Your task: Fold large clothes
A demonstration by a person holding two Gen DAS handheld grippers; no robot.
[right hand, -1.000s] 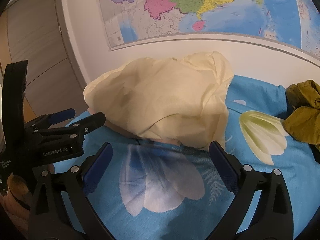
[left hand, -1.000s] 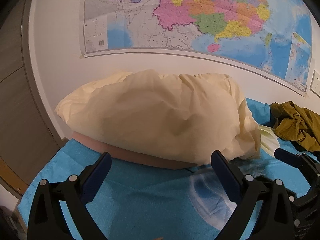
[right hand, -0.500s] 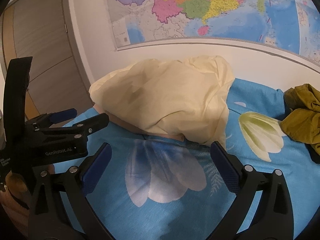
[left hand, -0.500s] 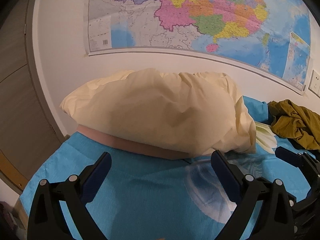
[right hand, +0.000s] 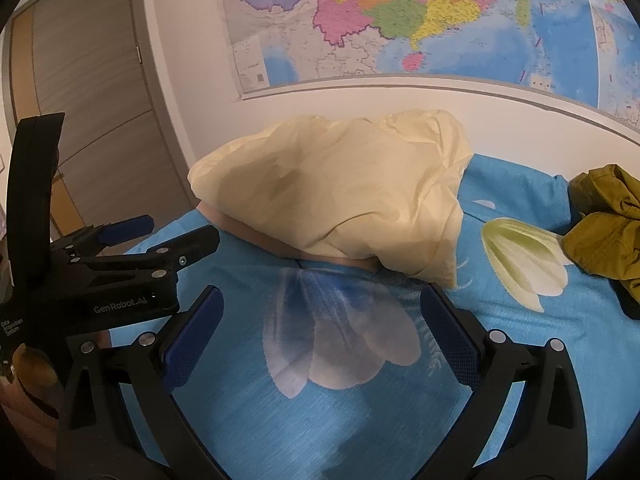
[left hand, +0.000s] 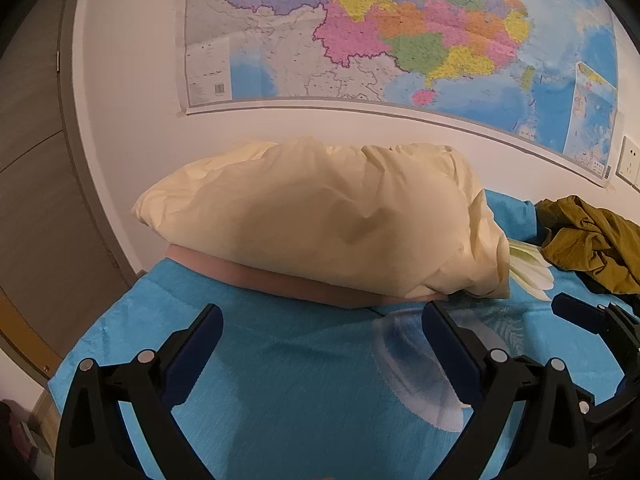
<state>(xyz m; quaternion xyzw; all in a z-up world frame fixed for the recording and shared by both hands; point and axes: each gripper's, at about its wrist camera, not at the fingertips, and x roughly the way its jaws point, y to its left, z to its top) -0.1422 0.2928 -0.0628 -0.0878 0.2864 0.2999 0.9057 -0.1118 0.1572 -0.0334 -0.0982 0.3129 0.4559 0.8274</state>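
A crumpled olive-green garment (left hand: 592, 240) lies on the blue floral bedsheet (left hand: 304, 392) at the far right; it also shows in the right wrist view (right hand: 604, 220). My left gripper (left hand: 320, 348) is open and empty, hovering over the sheet in front of a cream pillow (left hand: 320, 216). My right gripper (right hand: 320, 332) is open and empty over the white flower print, well left of the garment. The left gripper also shows in the right wrist view (right hand: 160, 236), at the left side.
The cream pillow (right hand: 340, 192) rests on a pinkish one against the white wall. A large colourful map (left hand: 380, 32) hangs above. A brown door (right hand: 88, 100) stands at the left, beside the bed's left edge.
Both grippers have pulled back and risen slightly from the pillow; more of the sheet shows in front. Both stay open and empty.
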